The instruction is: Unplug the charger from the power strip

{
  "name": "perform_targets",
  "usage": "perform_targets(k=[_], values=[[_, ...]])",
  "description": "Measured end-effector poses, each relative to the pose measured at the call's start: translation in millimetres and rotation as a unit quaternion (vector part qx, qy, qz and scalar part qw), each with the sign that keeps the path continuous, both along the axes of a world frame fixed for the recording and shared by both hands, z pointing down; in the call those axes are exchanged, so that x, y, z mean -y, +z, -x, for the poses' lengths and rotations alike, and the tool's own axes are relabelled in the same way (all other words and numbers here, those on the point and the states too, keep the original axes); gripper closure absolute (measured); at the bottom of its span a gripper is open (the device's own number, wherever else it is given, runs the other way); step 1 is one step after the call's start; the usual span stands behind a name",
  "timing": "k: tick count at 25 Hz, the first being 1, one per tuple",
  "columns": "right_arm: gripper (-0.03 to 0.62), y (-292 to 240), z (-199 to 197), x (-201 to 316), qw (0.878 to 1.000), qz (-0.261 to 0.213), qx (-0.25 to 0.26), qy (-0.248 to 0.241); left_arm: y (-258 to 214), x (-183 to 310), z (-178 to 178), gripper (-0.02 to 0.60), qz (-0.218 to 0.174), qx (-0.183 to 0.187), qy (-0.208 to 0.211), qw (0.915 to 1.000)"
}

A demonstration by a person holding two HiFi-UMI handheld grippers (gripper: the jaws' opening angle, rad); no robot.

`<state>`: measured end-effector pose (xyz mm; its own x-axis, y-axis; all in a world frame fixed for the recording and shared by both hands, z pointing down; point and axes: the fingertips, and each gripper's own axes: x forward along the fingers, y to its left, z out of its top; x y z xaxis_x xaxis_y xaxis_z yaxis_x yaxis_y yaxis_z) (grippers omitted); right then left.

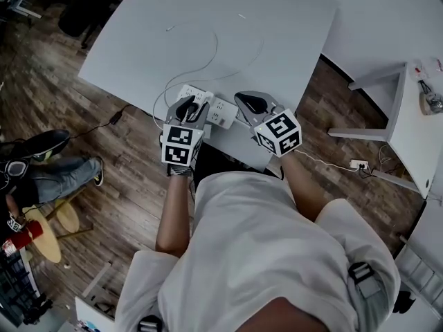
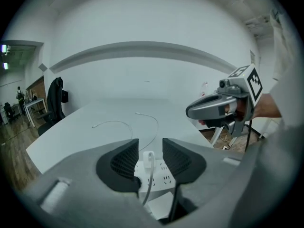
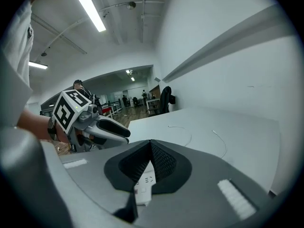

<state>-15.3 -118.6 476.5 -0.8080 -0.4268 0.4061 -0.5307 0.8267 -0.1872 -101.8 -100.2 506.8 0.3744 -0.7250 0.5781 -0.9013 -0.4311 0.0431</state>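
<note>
Left tongs [image 2: 150, 145] apart astride charger [image 2: 149, 158]; right tongs [image 3: 150, 144] together; strip [image 1: 223, 111] at table [image 1: 208, 19] edge.

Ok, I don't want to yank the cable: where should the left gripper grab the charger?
Best grip the charger by its white body, across its two sides, coming from above: it stands upright out of the power strip.

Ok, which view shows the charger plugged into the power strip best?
Left gripper view: the charger stands upright in the power strip, framed between open jaws. Head view: the left gripper covers most of it. Right gripper view: only the strip's end.
</note>
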Motion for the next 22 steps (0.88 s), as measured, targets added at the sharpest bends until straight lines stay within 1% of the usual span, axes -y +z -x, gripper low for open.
perform_targets(k=[5, 8, 11, 14, 19, 22], values=[[0.591, 27.6, 3.7, 3.6, 1.000, 0.022, -0.020, 0.006, 24.1, 5.1, 1.9, 0.420, 0.028, -0.011, 0.005, 0.9995], [0.591, 45.0, 2.4, 7.8, 0.999, 0.039, -0.030, 0.020, 35.3, 8.1, -2.8, 0.413, 0.040, -0.013, 0.012, 0.9990], [0.591, 63.4, 3.0, 10.7, 0.997, 0.056, -0.038, 0.036, 49.3, 10.1, -6.4, 0.409, 0.053, -0.002, 0.023, 0.9984], [0.591, 81.8, 6.7, 9.0, 0.996, 0.071, -0.049, 0.034, 64.9, 10.9, -8.6, 0.407, 0.070, 0.011, 0.032, 0.9970], [0.592, 114.1, 7.9, 4.3, 0.993, 0.097, -0.067, 0.030, 85.0, 14.7, -10.5, 0.407, 0.091, 0.015, 0.028, 0.9953], [0.591, 133.0, 8.7, 0.2, 0.990, 0.110, -0.081, 0.026, 92.1, 18.4, -10.4, 0.407, 0.096, 0.016, 0.025, 0.9949]])
